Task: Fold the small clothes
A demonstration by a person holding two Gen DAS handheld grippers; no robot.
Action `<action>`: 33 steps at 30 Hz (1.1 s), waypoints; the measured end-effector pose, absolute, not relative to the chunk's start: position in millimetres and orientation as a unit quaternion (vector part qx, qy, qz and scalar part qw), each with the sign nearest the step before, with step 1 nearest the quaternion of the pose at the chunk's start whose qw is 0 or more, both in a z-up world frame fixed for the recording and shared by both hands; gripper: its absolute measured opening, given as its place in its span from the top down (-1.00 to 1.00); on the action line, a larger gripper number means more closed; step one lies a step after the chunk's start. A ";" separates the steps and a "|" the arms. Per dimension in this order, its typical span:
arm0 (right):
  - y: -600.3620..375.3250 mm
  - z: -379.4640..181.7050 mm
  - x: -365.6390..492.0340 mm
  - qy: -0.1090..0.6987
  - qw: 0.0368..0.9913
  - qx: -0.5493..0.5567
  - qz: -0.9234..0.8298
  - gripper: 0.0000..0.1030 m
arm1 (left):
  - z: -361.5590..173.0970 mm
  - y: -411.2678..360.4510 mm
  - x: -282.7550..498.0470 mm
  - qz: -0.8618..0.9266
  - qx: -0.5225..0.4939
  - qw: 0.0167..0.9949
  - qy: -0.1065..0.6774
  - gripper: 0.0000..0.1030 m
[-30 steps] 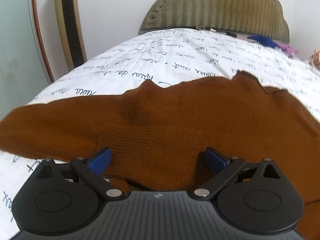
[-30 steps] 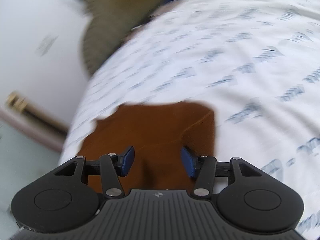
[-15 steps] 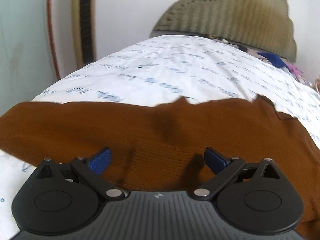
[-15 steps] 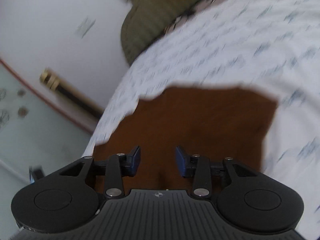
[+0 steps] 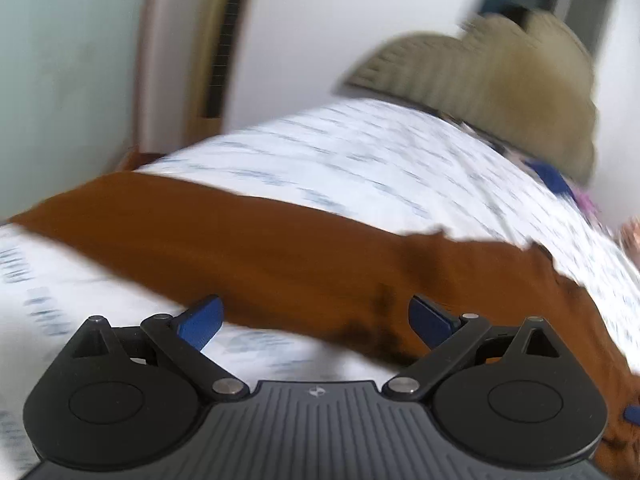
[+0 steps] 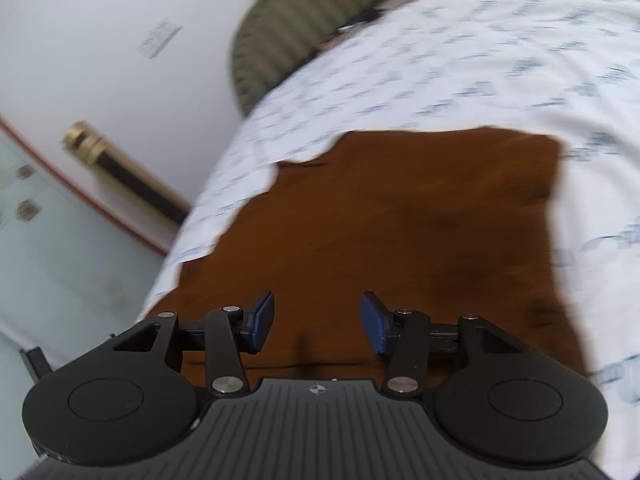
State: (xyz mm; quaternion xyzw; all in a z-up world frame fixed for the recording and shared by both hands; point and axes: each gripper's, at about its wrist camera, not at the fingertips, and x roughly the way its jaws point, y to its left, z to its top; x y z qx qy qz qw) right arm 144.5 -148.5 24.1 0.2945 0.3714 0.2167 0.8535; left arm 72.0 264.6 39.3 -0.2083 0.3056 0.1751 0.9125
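Observation:
A brown knit sweater (image 5: 280, 248) lies flat on the white printed bedsheet (image 5: 380, 160). In the left wrist view one sleeve stretches off to the left. My left gripper (image 5: 316, 318) is open and empty, at the sweater's near edge by that sleeve. In the right wrist view the sweater's body (image 6: 400, 216) fills the middle, with a straight folded edge on the right. My right gripper (image 6: 318, 322) is open and empty, just above the sweater's near part. Both views are blurred.
An olive padded headboard (image 5: 500, 80) stands at the far end of the bed, also in the right wrist view (image 6: 288, 20). A gold and black frame (image 5: 224, 40) and a pale glass panel (image 6: 60, 240) stand by the bed's left side.
My left gripper has swung left, off the sweater's body toward the left sleeve. My right gripper has moved over the sweater and opened somewhat wider.

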 end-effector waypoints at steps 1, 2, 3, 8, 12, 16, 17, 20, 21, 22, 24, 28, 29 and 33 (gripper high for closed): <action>-136.0 26.8 145.3 0.371 0.852 0.288 0.229 -0.06 | 40.4 275.3 63.2 0.193 -0.215 0.908 0.303 -0.94; -121.5 30.2 148.8 0.373 0.850 0.283 0.241 -0.07 | 41.8 286.4 52.7 0.208 -0.223 0.905 0.298 -0.94; -109.2 30.2 151.6 0.377 0.845 0.280 0.254 -0.08 | 42.8 296.3 43.3 0.218 -0.231 0.903 0.291 -0.94; -29.0 29.7 155.0 0.407 0.805 0.276 0.331 -0.08 | 44.4 340.8 2.5 0.276 -0.266 0.883 0.271 -0.94; 51.3 43.4 136.4 0.424 0.773 0.238 0.406 -0.08 | 37.9 363.8 -24.8 0.315 -0.286 0.867 0.258 -0.94; 149.0 64.3 123.3 0.421 0.769 0.140 0.461 -0.08 | 25.2 360.5 -53.9 0.334 -0.283 0.869 0.232 -0.94; 174.3 69.6 122.0 0.418 0.767 0.115 0.473 -0.08 | 23.6 358.0 -59.3 0.334 -0.283 0.871 0.221 -0.94; 244.2 80.8 122.1 0.405 0.770 0.052 0.490 -0.08 | 24.9 353.1 -75.1 0.334 -0.283 0.874 0.209 -0.94; 262.1 82.5 120.4 0.398 0.773 0.030 0.493 -0.08 | 26.5 354.2 -79.0 0.330 -0.287 0.876 0.202 -0.94; 275.9 83.3 119.0 0.394 0.775 0.013 0.494 -0.08 | 28.9 358.7 -82.3 0.325 -0.292 0.877 0.200 -0.94; 291.3 82.4 120.2 0.410 0.764 0.022 0.497 -0.08 | 34.2 374.8 -88.1 0.314 -0.312 0.874 0.200 -0.94; 275.8 72.1 122.9 0.452 0.734 0.120 0.492 -0.08 | 43.5 419.0 -87.6 0.305 -0.355 0.861 0.198 -0.94; 270.3 68.2 122.7 0.461 0.726 0.146 0.488 -0.08 | 43.9 431.1 -82.0 0.308 -0.357 0.859 0.200 -0.94; 265.7 51.8 107.9 0.478 0.724 0.211 0.449 -0.08 | 40.5 474.4 -52.6 0.311 -0.367 0.844 0.238 -0.94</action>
